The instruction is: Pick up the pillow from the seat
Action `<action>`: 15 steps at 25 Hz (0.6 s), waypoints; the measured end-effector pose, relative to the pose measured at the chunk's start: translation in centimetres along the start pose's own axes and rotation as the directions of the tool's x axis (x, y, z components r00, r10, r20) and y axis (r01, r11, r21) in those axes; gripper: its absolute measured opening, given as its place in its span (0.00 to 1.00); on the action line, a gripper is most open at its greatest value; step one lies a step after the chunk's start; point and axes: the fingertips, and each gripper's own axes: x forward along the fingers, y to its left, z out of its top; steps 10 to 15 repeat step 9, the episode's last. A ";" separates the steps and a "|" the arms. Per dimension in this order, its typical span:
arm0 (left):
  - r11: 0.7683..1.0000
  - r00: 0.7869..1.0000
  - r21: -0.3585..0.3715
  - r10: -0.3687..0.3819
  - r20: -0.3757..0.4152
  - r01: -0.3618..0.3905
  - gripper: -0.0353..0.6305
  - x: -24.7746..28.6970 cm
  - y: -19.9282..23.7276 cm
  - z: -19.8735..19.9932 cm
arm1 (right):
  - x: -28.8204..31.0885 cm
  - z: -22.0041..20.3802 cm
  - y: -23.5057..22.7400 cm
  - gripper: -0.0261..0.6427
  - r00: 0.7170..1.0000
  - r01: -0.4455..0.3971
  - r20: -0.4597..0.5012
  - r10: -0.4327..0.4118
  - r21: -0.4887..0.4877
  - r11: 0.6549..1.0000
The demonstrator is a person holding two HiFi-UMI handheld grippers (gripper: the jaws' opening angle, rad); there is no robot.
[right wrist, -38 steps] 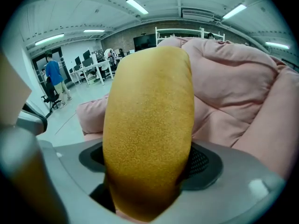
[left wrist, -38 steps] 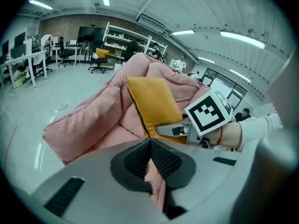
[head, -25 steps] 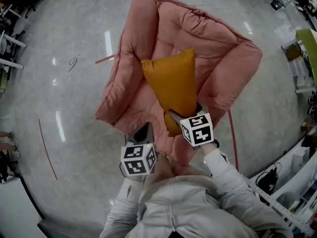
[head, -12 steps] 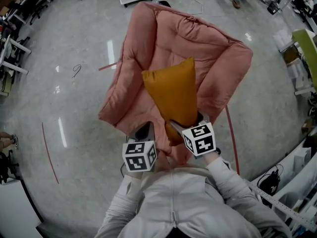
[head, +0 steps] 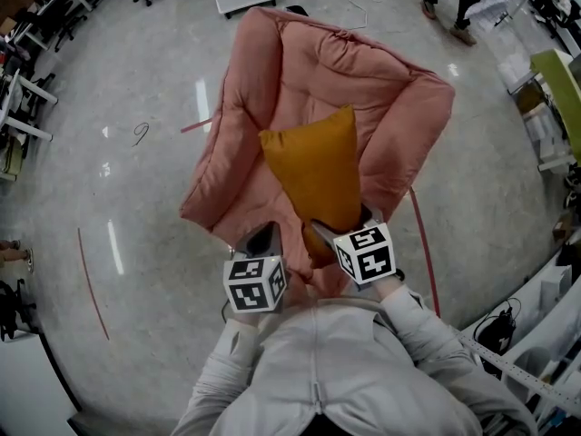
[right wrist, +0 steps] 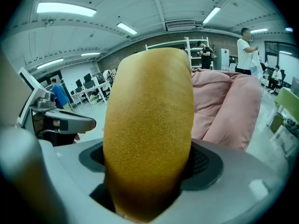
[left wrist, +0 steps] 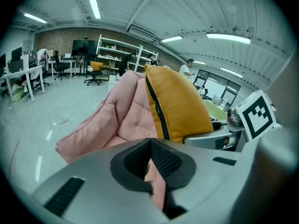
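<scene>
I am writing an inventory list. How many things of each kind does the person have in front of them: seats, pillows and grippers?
Pink seat: 1
Orange pillow: 1
Grippers: 2, the left gripper and the right gripper
Total: 4

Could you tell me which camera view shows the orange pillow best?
The head view: nearly the whole pillow shows, outline included. The right gripper view fills with one near end; the left gripper view shows its side and dark seam.
</scene>
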 end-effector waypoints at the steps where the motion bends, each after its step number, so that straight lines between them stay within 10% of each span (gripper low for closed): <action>1: 1.000 1.000 0.002 -0.003 -0.001 0.003 0.06 0.0 -0.1 -0.1 | -0.1 0.0 -0.1 0.66 1.000 0.003 0.000 -0.003 0.002 1.000; 15: 1.000 1.000 0.010 -0.015 0.001 0.015 0.06 0.0 -0.6 0.1 | -0.2 -0.1 -0.4 0.66 1.000 0.011 -0.004 -0.011 0.016 1.000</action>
